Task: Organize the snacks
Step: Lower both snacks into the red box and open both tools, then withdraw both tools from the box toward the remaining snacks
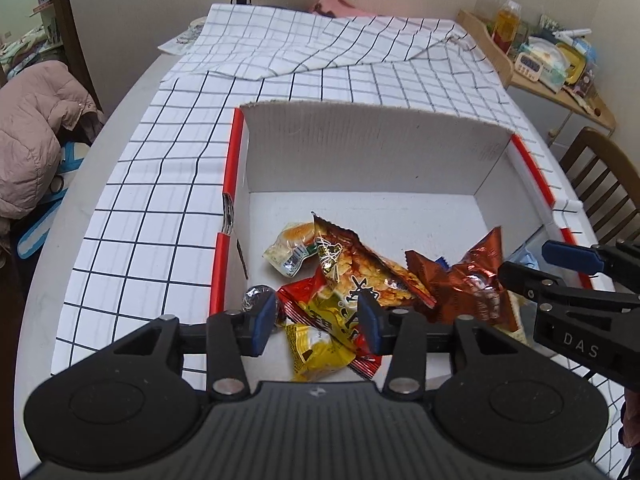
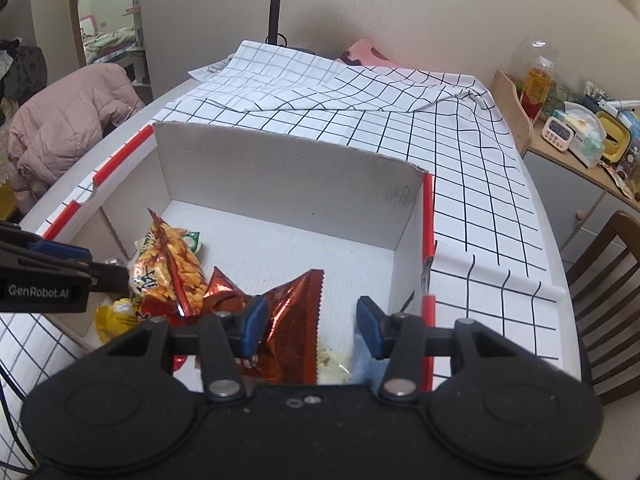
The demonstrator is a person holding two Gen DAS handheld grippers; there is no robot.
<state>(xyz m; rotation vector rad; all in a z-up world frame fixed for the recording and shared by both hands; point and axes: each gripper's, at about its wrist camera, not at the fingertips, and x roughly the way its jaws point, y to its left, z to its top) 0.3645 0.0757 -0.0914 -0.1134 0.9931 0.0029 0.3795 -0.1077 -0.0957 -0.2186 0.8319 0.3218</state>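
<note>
A white cardboard box (image 1: 360,148) with red-taped edges sits on the checked tablecloth and holds several snack packets. In the left wrist view I see an orange chip bag (image 1: 360,264), a foil red-brown bag (image 1: 468,280), a yellow packet (image 1: 316,348), a bread packet (image 1: 290,248) and a small foil ball (image 1: 256,296). My left gripper (image 1: 318,322) is open and empty above the near packets. My right gripper (image 2: 312,326) is open and empty above the foil red-brown bag (image 2: 292,320); it also shows in the left wrist view (image 1: 532,264). The box (image 2: 288,172) and orange bag (image 2: 168,264) show in the right wrist view.
The checked tablecloth (image 1: 160,200) covers a rounded white table. A lamp stem (image 2: 276,8) stands at the far edge. A side shelf (image 2: 580,136) with bottles and a timer stands to the right, beside a wooden chair (image 2: 608,280). A pink jacket (image 1: 32,128) lies to the left.
</note>
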